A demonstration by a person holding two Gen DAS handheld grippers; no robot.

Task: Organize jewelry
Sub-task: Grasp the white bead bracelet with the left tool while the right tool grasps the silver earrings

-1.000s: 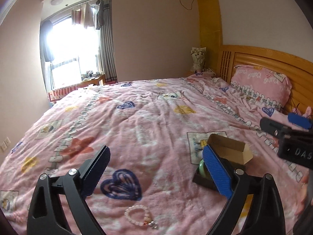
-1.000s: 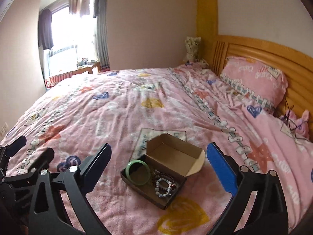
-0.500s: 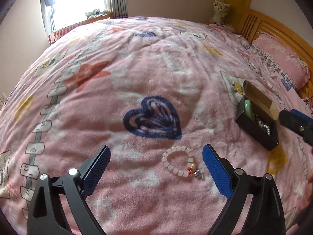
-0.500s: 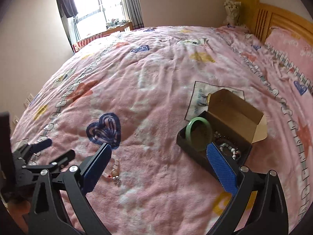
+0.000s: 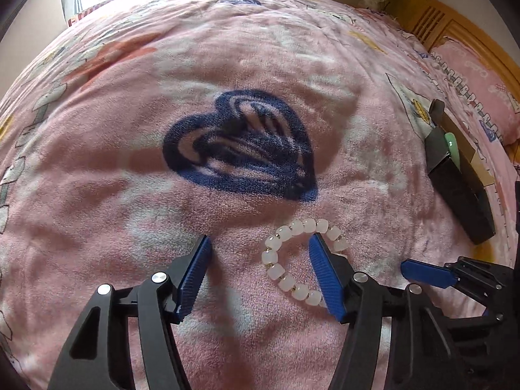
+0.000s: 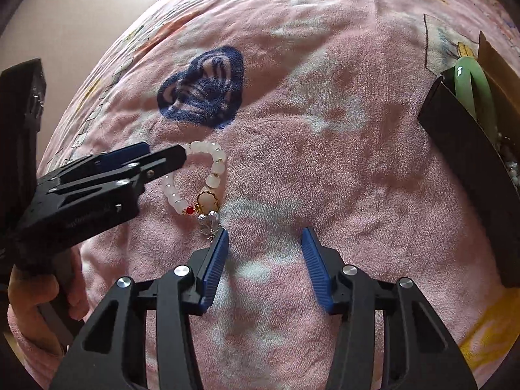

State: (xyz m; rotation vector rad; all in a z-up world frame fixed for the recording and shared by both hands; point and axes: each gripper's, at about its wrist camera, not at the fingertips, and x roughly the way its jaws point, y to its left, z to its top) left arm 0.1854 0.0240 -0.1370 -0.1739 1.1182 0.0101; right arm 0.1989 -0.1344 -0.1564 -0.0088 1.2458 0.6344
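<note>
Left wrist view: the left gripper [image 5: 260, 256] has dropped onto the bracelet [image 5: 302, 256], jaws open astride its beads. The right gripper [image 6: 264, 253] hovers open; the box [image 6: 468, 149] awaits.

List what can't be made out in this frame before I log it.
- Bracelet: in the left wrist view its near right part is hidden behind a finger of the left gripper; the charm shows only in the right wrist view.
- Box contents: cut off by the right edge in the right wrist view; the green bangle shows, the rest only as a few beads.
- Right gripper: open over bare blanket.
</note>
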